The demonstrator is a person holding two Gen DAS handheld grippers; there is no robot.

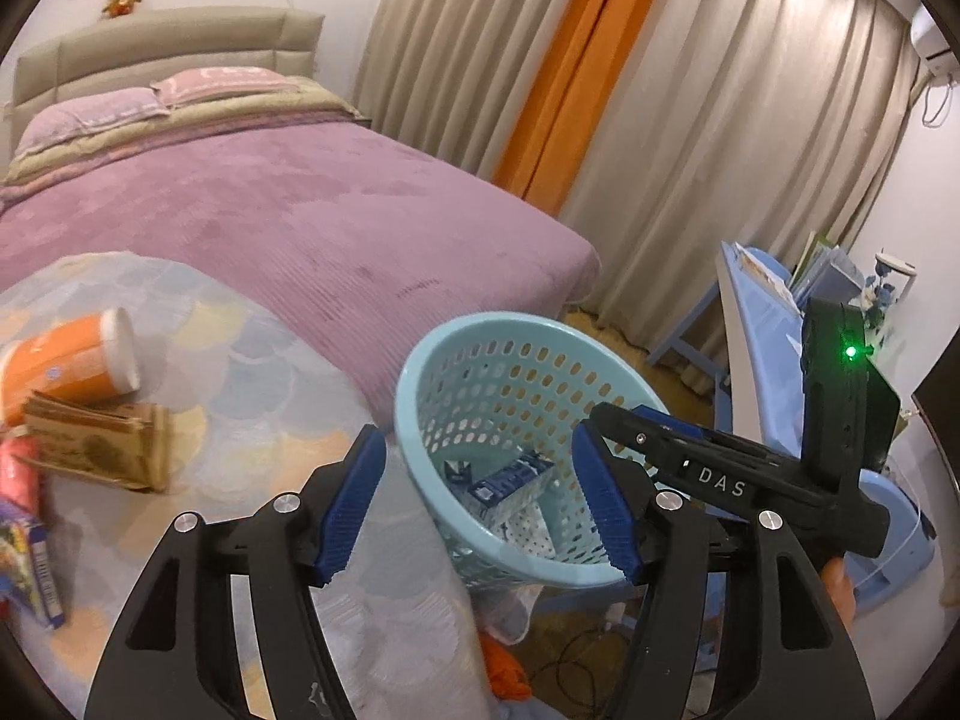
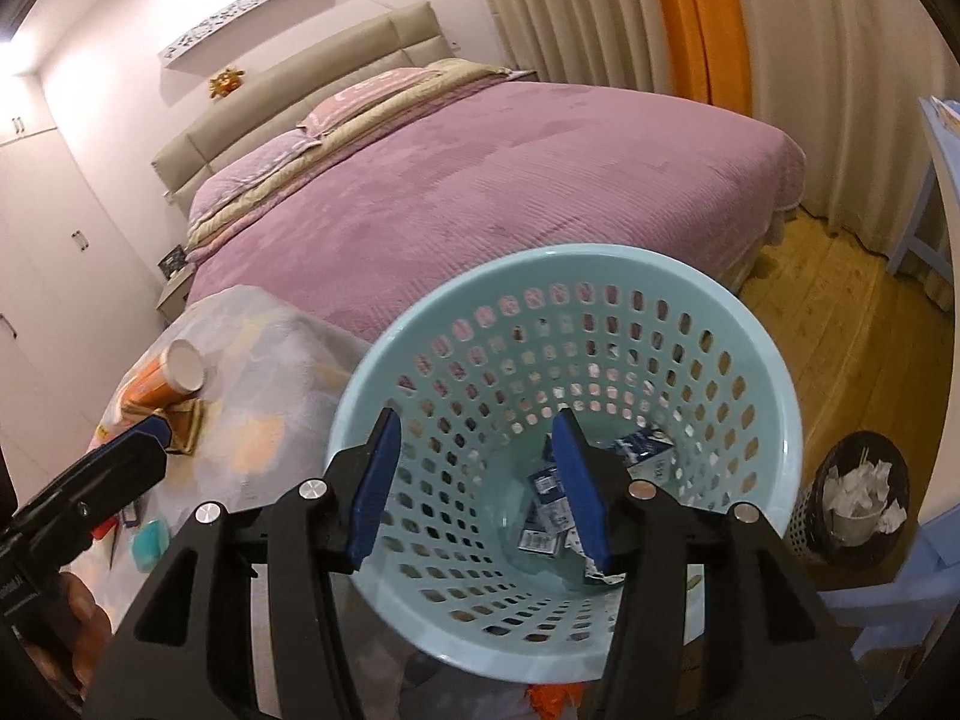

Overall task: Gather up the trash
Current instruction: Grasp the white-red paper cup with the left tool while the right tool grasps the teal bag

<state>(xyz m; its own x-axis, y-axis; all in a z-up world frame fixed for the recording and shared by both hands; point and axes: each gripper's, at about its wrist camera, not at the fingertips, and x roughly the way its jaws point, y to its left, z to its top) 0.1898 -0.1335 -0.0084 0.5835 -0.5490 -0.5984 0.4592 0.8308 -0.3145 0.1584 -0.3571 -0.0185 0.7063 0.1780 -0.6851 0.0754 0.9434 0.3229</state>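
A light blue perforated basket (image 1: 420, 372) stands at the edge of a table with a pastel cloth; it also shows in the right wrist view (image 2: 774, 408). Blue-and-white cartons (image 1: 510, 480) lie inside it, also seen in the right wrist view (image 2: 546, 516). My left gripper (image 1: 480, 504) is open and empty in front of the basket. My right gripper (image 2: 480, 492) is open and empty over the basket's mouth. An orange cup (image 1: 72, 366) lies on its side on the cloth, beside a brown folded paper bag (image 1: 102, 444). The cup also shows in the right wrist view (image 2: 168, 375).
A pink item (image 1: 18, 468) and a colourful box (image 1: 30, 564) lie at the table's left edge. A purple bed (image 1: 270, 204) is behind. A black bin with white paper (image 2: 858, 498) stands on the wood floor. A blue desk (image 1: 762, 324) is at the right.
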